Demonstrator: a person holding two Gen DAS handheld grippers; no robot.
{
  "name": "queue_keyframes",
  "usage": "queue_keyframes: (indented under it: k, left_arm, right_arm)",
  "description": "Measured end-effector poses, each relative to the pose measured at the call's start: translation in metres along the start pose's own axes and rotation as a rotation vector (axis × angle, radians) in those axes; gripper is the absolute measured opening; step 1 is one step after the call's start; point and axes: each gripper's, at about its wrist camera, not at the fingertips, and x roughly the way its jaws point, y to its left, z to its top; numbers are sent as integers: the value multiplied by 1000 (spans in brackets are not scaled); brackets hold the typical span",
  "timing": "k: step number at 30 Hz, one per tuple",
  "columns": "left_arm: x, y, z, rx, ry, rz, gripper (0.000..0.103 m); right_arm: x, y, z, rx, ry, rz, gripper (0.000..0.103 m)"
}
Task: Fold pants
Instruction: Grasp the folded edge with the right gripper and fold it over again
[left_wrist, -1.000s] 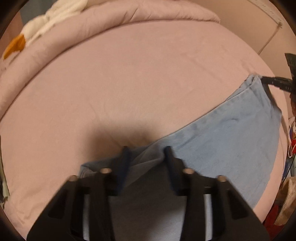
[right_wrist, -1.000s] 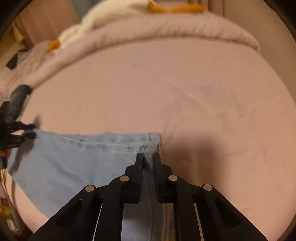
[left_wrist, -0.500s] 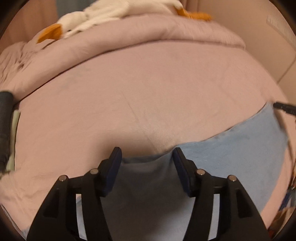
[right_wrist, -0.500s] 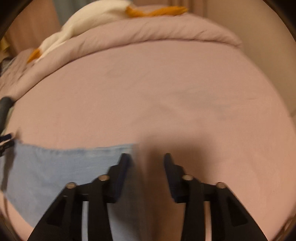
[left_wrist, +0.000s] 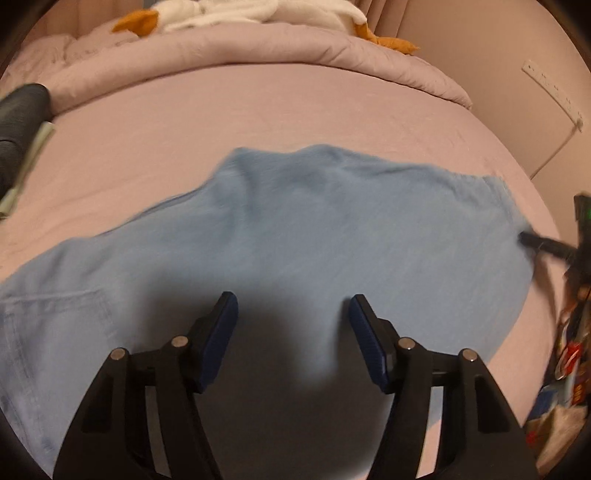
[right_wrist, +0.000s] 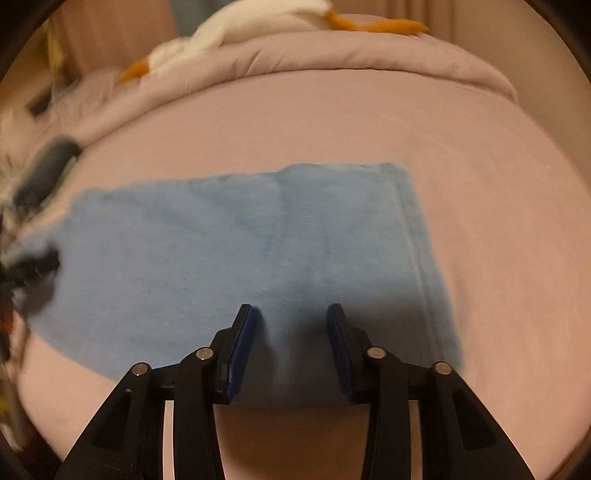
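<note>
Light blue jeans (left_wrist: 332, 229) lie spread flat on the pink bed sheet (left_wrist: 258, 118), folded into a broad rectangle (right_wrist: 221, 251) with a seamed edge on its right side. My left gripper (left_wrist: 291, 299) hovers over the near part of the denim. Its jaws are opening, with no cloth pinched between the blue pads. My right gripper (right_wrist: 291, 310) hangs over the jeans' near edge. Its jaws stand apart and are closing a little, and the pads press on nothing. Both views are blurred by motion.
A rolled pink duvet (left_wrist: 258, 48) runs along the back of the bed, with a white and orange plush toy (right_wrist: 258, 22) on it. A dark cylinder (left_wrist: 18, 114) lies at the left edge. Colourful clutter (left_wrist: 569, 365) sits beside the bed on the right.
Both grippers were shut on the jeans' far edge a second ago. They have let go and drawn back, and more of the jeans now shows flat on the sheet.
</note>
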Motion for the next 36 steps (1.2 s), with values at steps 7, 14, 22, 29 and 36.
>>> queue_keyframes:
  k: [7, 14, 22, 29, 36]
  left_arm:
    - [-46, 54, -16, -181, -46, -5, 64]
    - [-58, 63, -42, -361, -74, -88, 67]
    - [-34, 1, -14, -476, -43, -426, 67]
    - [16, -64, 30, -475, 55, -584, 67]
    - [54, -65, 36, -528, 127, -537, 53]
  right_arm:
    - [-62, -82, -7, 298, -65, -107, 39]
    - [-39, -72, -56, 512, -53, 131, 46]
    - [-19, -62, -33, 678, -252, 148, 34]
    - [-29, -63, -39, 723, -318, 216, 12]
    - [-50, -29, -9, 540, -348, 178, 12]
